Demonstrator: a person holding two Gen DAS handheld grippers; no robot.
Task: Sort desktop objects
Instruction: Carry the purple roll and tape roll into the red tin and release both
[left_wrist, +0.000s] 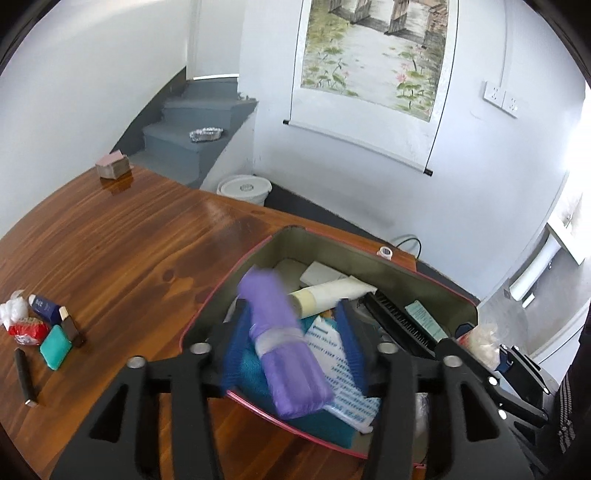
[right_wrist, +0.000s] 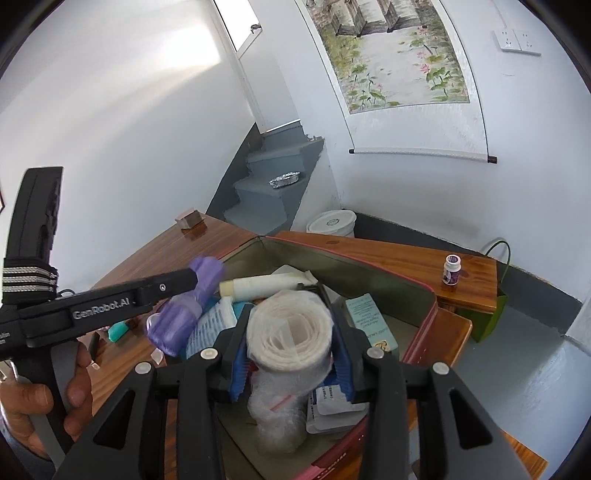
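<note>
Holding both tools over one open storage box (left_wrist: 413, 273) on the wooden table (left_wrist: 129, 251), I count two rolls in play. My left gripper (left_wrist: 291, 350) has one purple roll of bags (left_wrist: 284, 343) lying between its blue pads; the roll is blurred and the pads stand apart from its sides, so I read those tongs as parted with the roll loose between them, above the box. My right gripper (right_wrist: 291, 350) is clamped on one white roll wrapped in clear plastic (right_wrist: 288, 336), its pads pressing both sides, the wrapper's tail hanging into the box. Inside the box I can pick out one cream tube (left_wrist: 328, 295), one black comb-like strip (left_wrist: 399, 321), one pale green carton (right_wrist: 369, 321), one teal cloth (left_wrist: 325, 421) and one printed white packet (left_wrist: 332, 354). On the table to the left sit six small things: one teal bar (left_wrist: 55, 347), one red packet (left_wrist: 27, 328), one dark blue box (left_wrist: 44, 306), one wad of white plastic (left_wrist: 13, 306), one black pen (left_wrist: 25, 376) and one small dark stick (left_wrist: 72, 326). One small brown block (left_wrist: 112, 166) rests at the table's far edge, and one little bottle (right_wrist: 452, 269) stands on the far corner. A hand (right_wrist: 44, 391) grips the left tool's handle.
</note>
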